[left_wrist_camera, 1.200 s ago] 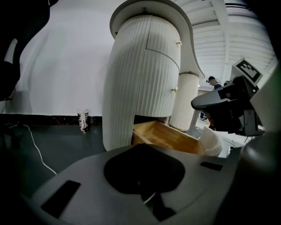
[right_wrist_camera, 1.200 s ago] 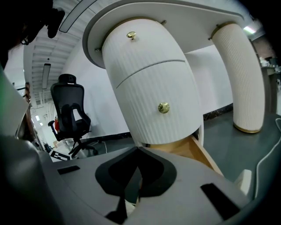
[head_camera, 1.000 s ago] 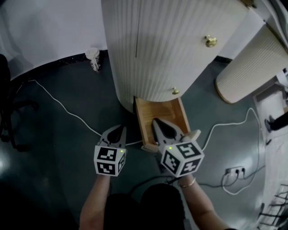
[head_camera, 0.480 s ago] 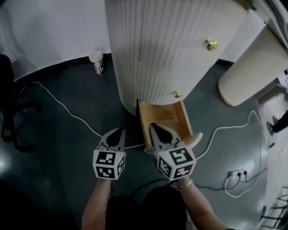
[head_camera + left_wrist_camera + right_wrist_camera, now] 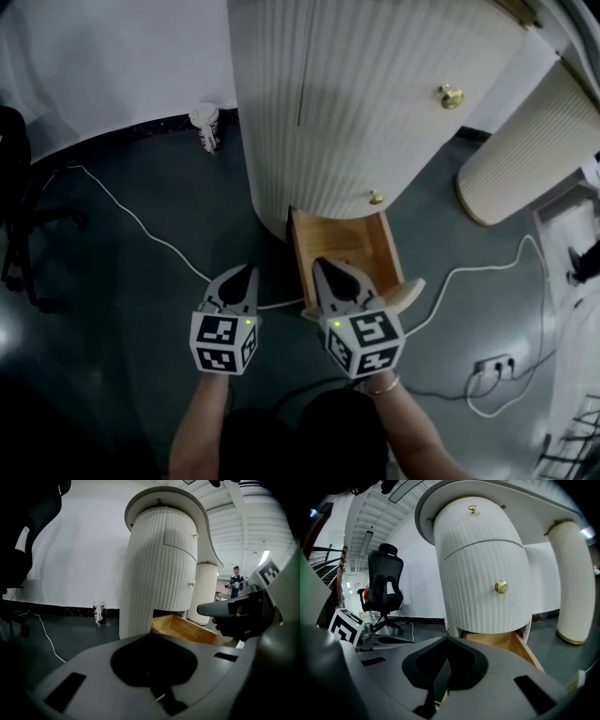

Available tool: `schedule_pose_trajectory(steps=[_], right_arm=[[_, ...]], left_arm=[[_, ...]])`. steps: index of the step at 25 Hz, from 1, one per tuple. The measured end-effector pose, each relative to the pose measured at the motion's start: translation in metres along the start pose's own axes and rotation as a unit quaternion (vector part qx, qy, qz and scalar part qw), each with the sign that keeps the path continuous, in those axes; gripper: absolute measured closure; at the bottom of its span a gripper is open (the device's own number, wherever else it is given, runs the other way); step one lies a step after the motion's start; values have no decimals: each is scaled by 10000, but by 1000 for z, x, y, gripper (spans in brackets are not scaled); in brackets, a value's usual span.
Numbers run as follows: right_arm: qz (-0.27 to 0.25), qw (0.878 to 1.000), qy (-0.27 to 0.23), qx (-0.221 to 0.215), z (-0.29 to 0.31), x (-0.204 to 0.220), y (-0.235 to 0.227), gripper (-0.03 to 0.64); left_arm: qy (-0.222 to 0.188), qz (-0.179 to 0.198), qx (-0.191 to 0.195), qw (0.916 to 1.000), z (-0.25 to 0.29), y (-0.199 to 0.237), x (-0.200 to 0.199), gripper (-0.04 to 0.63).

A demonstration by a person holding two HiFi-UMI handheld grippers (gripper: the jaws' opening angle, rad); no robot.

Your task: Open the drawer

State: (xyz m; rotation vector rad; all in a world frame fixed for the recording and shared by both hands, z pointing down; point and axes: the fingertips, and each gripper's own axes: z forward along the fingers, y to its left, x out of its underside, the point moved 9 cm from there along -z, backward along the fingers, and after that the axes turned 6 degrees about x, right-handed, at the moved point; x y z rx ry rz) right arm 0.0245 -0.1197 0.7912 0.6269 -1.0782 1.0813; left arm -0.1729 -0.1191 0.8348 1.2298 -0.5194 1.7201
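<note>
dark glossy floor (image 5: pixel 141 281) under a ribbed white cabinet (image 5: pixel 356 94), left gripper (image 5: pixel 247 272) and right gripper (image 5: pixel 320 264) clenched, drawer (image 5: pixel 349 246) open.

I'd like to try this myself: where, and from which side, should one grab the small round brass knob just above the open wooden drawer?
Take the small round brass knob by its ball head, I'd say, jaws either side, coming straight at the white ribbed cabinet front. It juts out from the curved front, which offers no other hold.

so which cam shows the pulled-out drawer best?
Head view: it looks down into the drawer, showing wooden floor and both side walls. Left gripper view shows it obliquely; right gripper view only a strip under the cabinet.
</note>
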Motion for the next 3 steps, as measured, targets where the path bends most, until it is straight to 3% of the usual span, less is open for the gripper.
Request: schedule_pose_trajectory(steps=[3], right_arm=[[43,10000,14,10,1,0,-2,614]], left_arm=[[-28,-16,-23,10000,-2,3,0,592]])
